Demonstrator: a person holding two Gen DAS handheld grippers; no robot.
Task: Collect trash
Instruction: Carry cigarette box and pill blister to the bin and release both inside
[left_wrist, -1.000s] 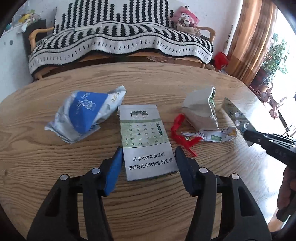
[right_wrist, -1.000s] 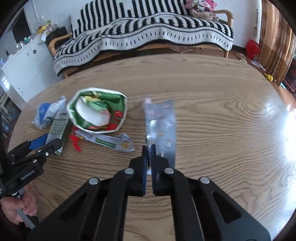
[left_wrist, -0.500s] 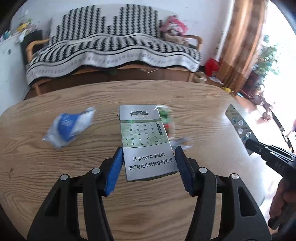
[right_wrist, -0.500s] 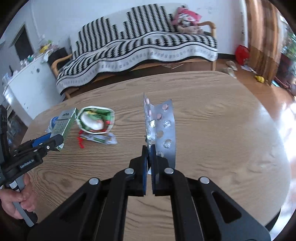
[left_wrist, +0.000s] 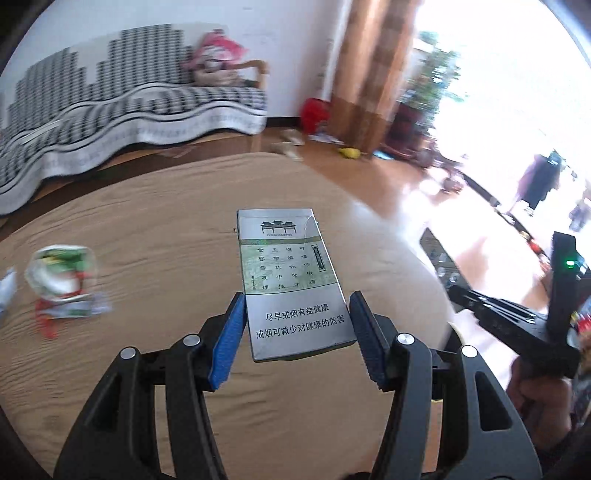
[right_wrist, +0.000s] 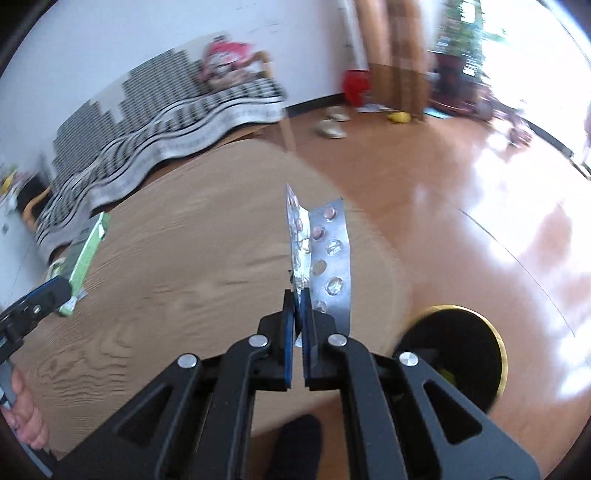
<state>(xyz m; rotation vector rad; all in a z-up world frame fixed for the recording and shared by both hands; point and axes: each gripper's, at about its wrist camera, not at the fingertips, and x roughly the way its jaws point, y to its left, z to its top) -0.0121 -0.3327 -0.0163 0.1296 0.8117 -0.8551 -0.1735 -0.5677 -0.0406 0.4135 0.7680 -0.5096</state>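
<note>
My left gripper (left_wrist: 297, 332) is shut on a grey and green cigarette pack (left_wrist: 288, 273) and holds it above the wooden table (left_wrist: 166, 229). The pack also shows at the left of the right wrist view (right_wrist: 88, 254). My right gripper (right_wrist: 297, 325) is shut on folded silver pill blister strips (right_wrist: 325, 254), held over the table's right edge. The strips show in the left wrist view (left_wrist: 441, 258) too. A crumpled green and red wrapper (left_wrist: 61, 273) and a small sachet (left_wrist: 70, 310) lie on the table at the left.
A round black bin with a gold rim (right_wrist: 461, 350) stands on the floor just right of the table (right_wrist: 184, 277), below my right gripper. A striped sofa (left_wrist: 110, 110) is behind the table. A brown curtain (left_wrist: 373, 74) hangs by the bright window.
Both grippers have swung to the right with their loads. The wrappers have slid to the left of the left wrist view, and the black bin has come into the right wrist view.
</note>
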